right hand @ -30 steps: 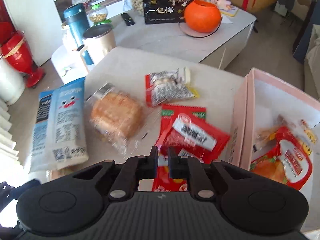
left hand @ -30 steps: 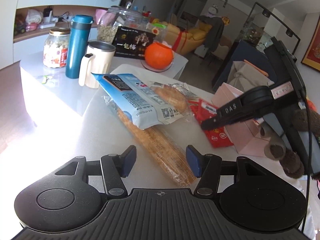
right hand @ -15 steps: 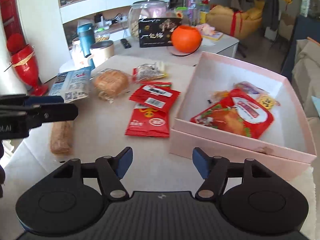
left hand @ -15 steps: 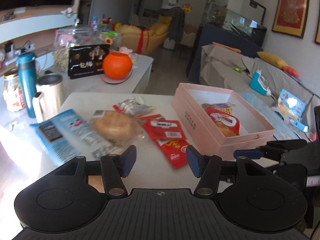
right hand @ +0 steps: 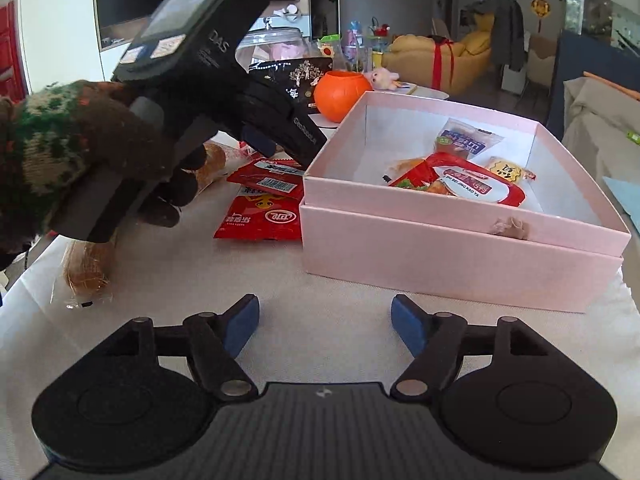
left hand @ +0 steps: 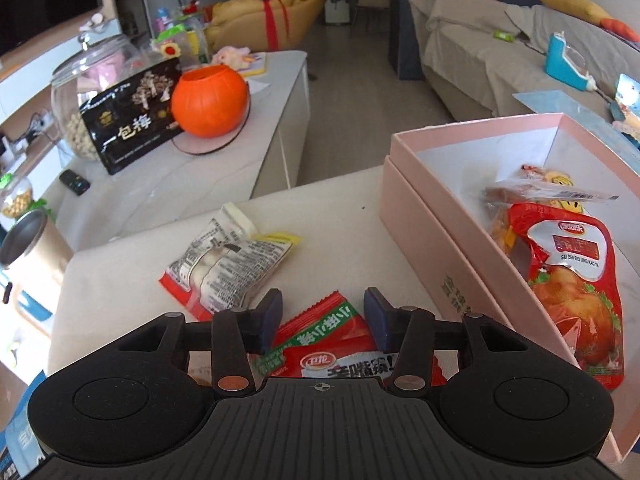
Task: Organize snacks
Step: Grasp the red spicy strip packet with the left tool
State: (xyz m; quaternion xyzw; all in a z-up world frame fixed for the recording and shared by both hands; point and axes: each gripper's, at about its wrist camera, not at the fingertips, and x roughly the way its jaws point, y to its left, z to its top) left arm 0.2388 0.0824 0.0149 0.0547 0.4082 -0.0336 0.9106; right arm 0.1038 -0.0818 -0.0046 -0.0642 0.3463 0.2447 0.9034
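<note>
My left gripper (left hand: 322, 319) hovers low over a red snack packet (left hand: 320, 334), which lies between its closing jaws; the pads do not press on it. The right wrist view shows a gloved hand (right hand: 80, 148) holding that gripper above two red packets (right hand: 266, 178). A grey-white packet (left hand: 228, 268) lies just beyond. The pink box (left hand: 420, 240) stands to the right with a red chicken pouch (left hand: 576, 280) and small snacks inside. My right gripper (right hand: 324, 326) is before the box (right hand: 440, 256), jaws opening, nothing between them.
A long breadstick (right hand: 86, 268) and a bun (right hand: 212, 164) lie left on the white table. Behind it, a lower side table carries an orange pumpkin bowl (left hand: 210, 100), a black box (left hand: 132, 120), a glass jar (left hand: 80, 92) and a mug (left hand: 28, 252).
The left gripper swung right from the bread and blue bag to the red packets by the box, and its jaws narrowed. The right gripper went from shut to open and pulled back from the packets.
</note>
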